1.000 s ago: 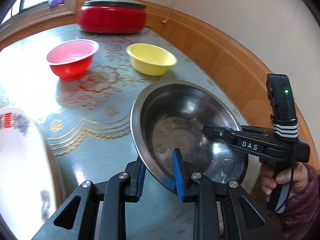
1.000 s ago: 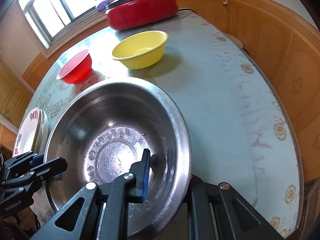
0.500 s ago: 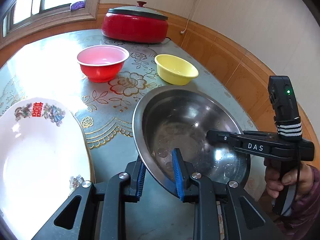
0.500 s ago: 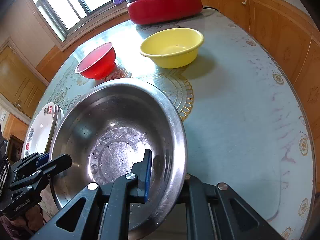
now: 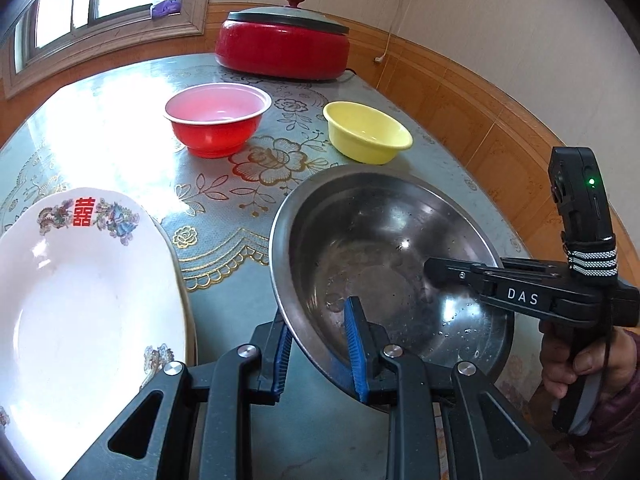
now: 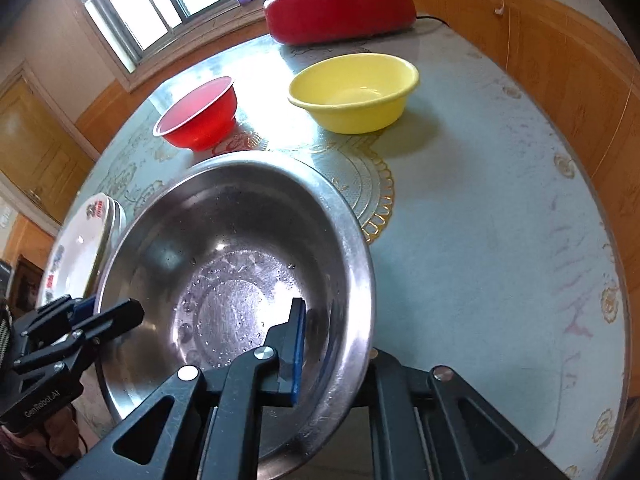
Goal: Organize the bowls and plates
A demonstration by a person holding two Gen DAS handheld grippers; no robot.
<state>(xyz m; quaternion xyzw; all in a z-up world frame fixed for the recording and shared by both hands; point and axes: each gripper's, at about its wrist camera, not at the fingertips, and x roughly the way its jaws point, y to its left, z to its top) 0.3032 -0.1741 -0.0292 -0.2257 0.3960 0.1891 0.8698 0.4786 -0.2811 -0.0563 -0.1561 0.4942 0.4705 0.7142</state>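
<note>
- The left gripper (image 5: 320,344) is closed narrowly on the near rim of the steel basin (image 5: 384,256), one blue pad inside, one outside.
- The right gripper (image 6: 332,344) clamps the basin's opposite rim the same way.
- The white plate (image 5: 80,304) lies just left of the left gripper.
- The red bowl (image 5: 218,118) and yellow bowl (image 5: 366,132) sit ahead, beyond the basin.

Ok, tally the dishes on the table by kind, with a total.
Bowls: 3, namely the large stainless steel bowl, red plastic bowl, yellow plastic bowl.
Plates: at least 2, white floral plates stacked at the table edge.
Lidded pots: 1, red electric pot.
Total: 6.
</note>
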